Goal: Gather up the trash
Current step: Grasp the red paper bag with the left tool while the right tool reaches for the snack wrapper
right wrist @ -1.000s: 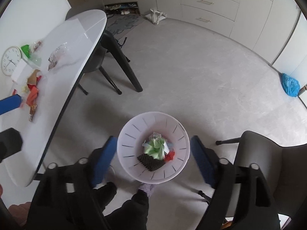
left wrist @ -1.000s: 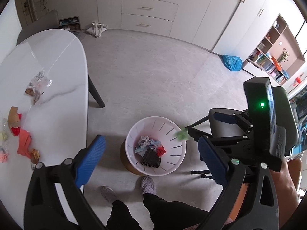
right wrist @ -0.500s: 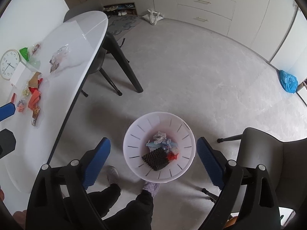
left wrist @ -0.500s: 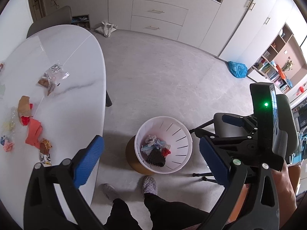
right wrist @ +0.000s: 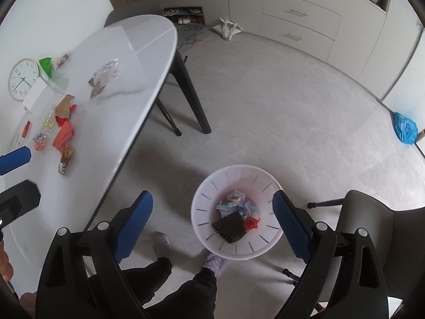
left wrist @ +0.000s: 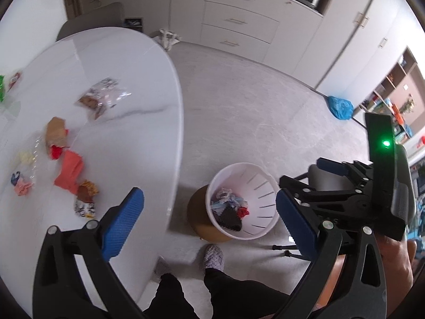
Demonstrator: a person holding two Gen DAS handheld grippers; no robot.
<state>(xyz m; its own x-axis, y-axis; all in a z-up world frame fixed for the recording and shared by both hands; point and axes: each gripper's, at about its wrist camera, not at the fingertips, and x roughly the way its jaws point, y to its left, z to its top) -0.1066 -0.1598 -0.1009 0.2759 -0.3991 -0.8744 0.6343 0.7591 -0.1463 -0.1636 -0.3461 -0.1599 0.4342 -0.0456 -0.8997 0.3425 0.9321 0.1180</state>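
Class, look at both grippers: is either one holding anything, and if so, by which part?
Nothing is held. The left gripper and right gripper both stand open and empty; the trash lies in the white bin and on the table.

The left gripper [left wrist: 209, 222] hangs with jaws wide apart and nothing between them, over the tabletop [left wrist: 127, 138] edge. Crumpled wrappers [left wrist: 70, 171] (orange, brown, red) lie scattered there. On the floor stands a white bin [left wrist: 263, 183] holding scraps, possibly paper. The right gripper [left wrist: 305, 183] shows beside it, jaws open.

both wrist views look steeply down, sharing the bin [left wrist: 243, 202].
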